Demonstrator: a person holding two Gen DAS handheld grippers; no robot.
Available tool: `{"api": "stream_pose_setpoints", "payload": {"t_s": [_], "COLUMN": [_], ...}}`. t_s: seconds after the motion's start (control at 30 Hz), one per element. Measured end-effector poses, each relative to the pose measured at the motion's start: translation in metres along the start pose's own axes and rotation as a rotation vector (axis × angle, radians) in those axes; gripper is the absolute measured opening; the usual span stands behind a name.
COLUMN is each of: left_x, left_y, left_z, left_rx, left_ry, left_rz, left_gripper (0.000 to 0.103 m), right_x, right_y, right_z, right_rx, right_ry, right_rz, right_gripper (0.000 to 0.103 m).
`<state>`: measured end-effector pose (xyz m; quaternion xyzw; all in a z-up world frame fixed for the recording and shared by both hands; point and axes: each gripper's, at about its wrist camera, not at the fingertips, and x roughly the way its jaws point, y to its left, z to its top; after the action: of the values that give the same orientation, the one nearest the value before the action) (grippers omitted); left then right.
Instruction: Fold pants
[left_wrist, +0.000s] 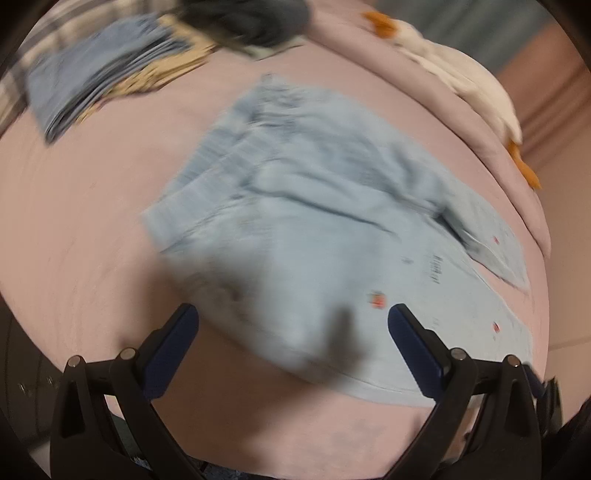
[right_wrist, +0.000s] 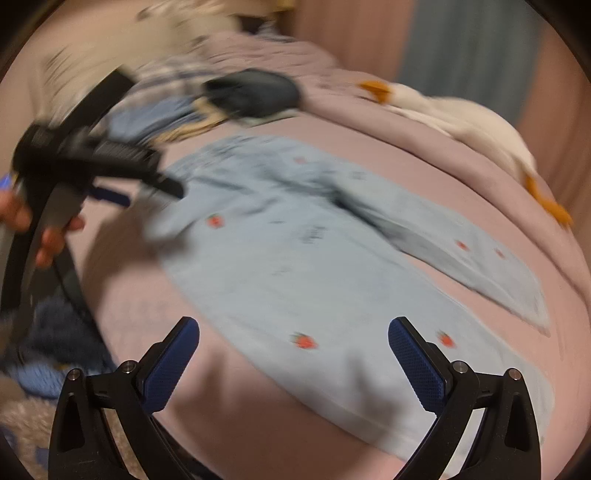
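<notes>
Pants (right_wrist: 295, 266), pale blue, strawberry print: spread mid-bed (right_wrist: 122, 295). Left gripper (left_wrist: 293, 325) and right gripper (right_wrist: 293, 338) both wide apart, empty.

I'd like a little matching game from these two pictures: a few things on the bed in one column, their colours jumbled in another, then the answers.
Things:
1. pants
2. bedsheet
3. plush goose
4. gripper pads

Colours:
A. white with orange
B. dark blue
C. light blue with small red marks
D. pink

Pairs: 1-C, 2-D, 3-A, 4-B
</notes>
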<state>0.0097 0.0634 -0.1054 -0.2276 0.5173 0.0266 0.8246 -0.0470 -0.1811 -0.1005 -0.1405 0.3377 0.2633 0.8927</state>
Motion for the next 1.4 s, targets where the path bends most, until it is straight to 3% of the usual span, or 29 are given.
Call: {"api": "stream_pose_setpoints", "payload": {"t_s": [0.13,0.2,0.27,0.33,0.43,0.57,0.63,0.7,0.9,1.03,1.13,1.23,1.4], "left_x": [0.006,0.010,0.013,0.014,0.017,0.017,0.015,0.014,0.008,0.001,-0.002,-0.003,-0.010], "left_y": [0.019,0.024,0.022,0.023,0.021,0.028,0.033,0.033,0.032,0.030,0.027,0.025,0.018], "left_z": [0.002,0.000,0.001,0.000,0.004,0.005,0.006,0.006,0.004,0.002,0.001,-0.001,-0.001], "left_rx": [-0.056,-0.056,-0.045,-0.026,0.001,0.021,0.022,0.027,0.054,0.084,0.101,0.110,0.147], "left_ry": [-0.019,-0.026,-0.040,-0.067,-0.088,-0.101,-0.101,-0.104,-0.113,-0.134,-0.147,-0.148,-0.176], "left_rz": [-0.008,0.011,0.035,0.047,0.077,0.110,0.104,0.114,0.123,0.139,0.153,0.174,0.215], "left_gripper": [0.101,0.093,0.089,0.084,0.068,0.047,0.043,0.032,0.021,0.019,0.019,0.020,0.026], "right_x": [0.020,0.028,0.039,0.051,0.053,0.057,0.055,0.055,0.049,0.044,0.045,0.049,0.037], "right_y": [0.028,0.038,0.047,0.054,0.062,0.066,0.067,0.066,0.065,0.064,0.063,0.064,0.043], "right_z": [0.001,0.002,0.001,-0.001,-0.001,0.004,0.005,0.005,0.006,0.006,0.003,-0.002,0.007], "right_rx": [-0.111,-0.154,-0.202,-0.239,-0.257,-0.256,-0.247,-0.242,-0.225,-0.229,-0.214,-0.210,-0.075], "right_ry": [-0.001,0.003,0.026,0.056,0.022,0.022,0.019,0.018,0.020,0.019,0.037,0.051,0.020], "right_rz": [0.052,0.052,0.052,0.042,0.040,0.065,0.066,0.073,0.098,0.115,0.167,0.161,0.242], "right_gripper": [0.102,0.096,0.078,0.068,0.061,0.026,0.025,0.023,0.018,0.016,0.002,0.002,0.002]}}
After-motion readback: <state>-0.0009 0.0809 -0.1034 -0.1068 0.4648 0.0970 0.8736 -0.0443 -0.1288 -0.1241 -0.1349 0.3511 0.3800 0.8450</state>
